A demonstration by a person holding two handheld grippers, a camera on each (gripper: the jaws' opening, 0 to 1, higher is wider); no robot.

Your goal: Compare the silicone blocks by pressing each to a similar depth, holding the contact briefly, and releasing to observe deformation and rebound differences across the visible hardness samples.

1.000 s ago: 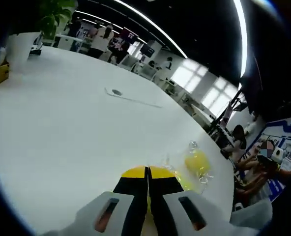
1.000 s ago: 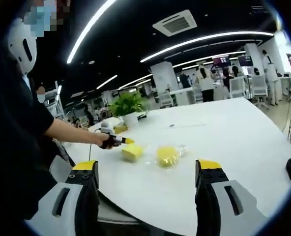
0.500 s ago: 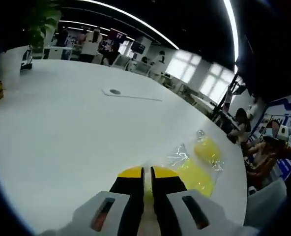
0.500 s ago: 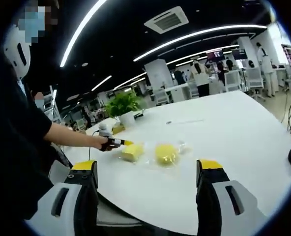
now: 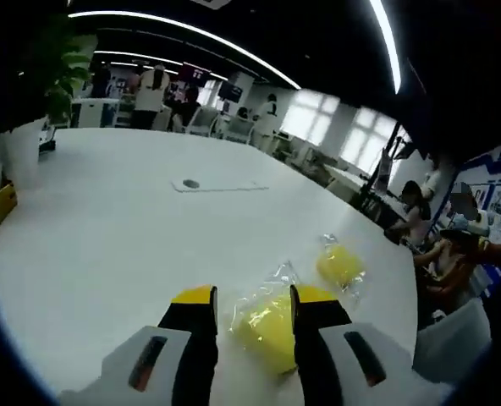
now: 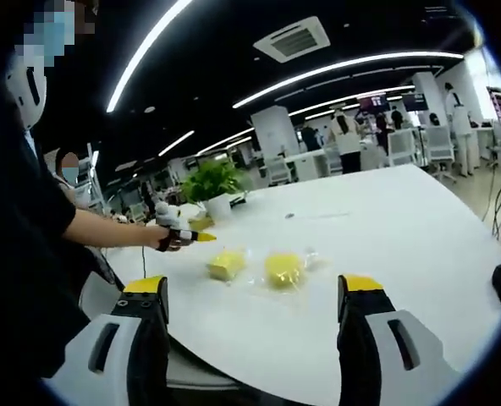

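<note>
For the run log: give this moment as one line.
left gripper: open, block between jaws | right gripper: open, back from table | round sample: untouched

Chunky light-grey left gripper (image 5: 252, 315) with black fingers, yellow tips and an orange-lit slot in each grey base. Right gripper (image 6: 256, 298) built the same: grey bases, black fingers, yellow caps. Black short sleeve (image 6: 30, 228) on the arm.
</note>
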